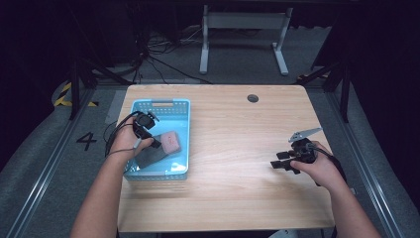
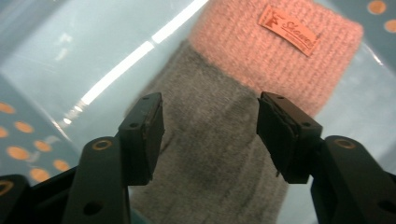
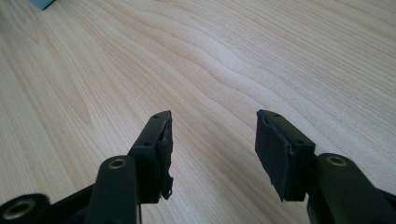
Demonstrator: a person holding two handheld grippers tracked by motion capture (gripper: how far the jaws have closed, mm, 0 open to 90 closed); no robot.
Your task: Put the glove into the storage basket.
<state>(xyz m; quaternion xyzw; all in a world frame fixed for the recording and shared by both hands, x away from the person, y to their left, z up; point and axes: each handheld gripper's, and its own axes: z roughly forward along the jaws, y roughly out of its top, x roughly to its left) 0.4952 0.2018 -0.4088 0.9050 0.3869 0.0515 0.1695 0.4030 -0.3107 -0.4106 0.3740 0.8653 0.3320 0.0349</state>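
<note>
Left tool [image 2: 210, 135] over grey-pink sock [image 2: 219, 126] (blue basket [image 1: 184, 130]), wooden table [image 1: 237, 148]

Grey knit sock w/ pink ribbed cuff [image 2: 219, 135] in light blue plastic mesh basket [image 1: 181, 106] on pale wood-grain table [image 1: 237, 148].

Sock body mid grey, a darker smudge across its middle; cuff salmon pink w/ a small orange-brown label, paler lettering on it. Basket floor glossy pale blue w/ white light streaks; walls show rows of round holes that glow orange-tan in left gripper view. Table light beige w/ wavy brown grain, one dark round grommet [image 1: 252, 98] nr far edge. Black left gripper [image 2: 210, 128] and black right gripper [image 3: 212, 149], both w/ brass-coloured screws at the joints. Floor grey; yellow-black hazard stripe [image 1: 63, 94] and a black "4" [image 1: 86, 141] at left.
</note>
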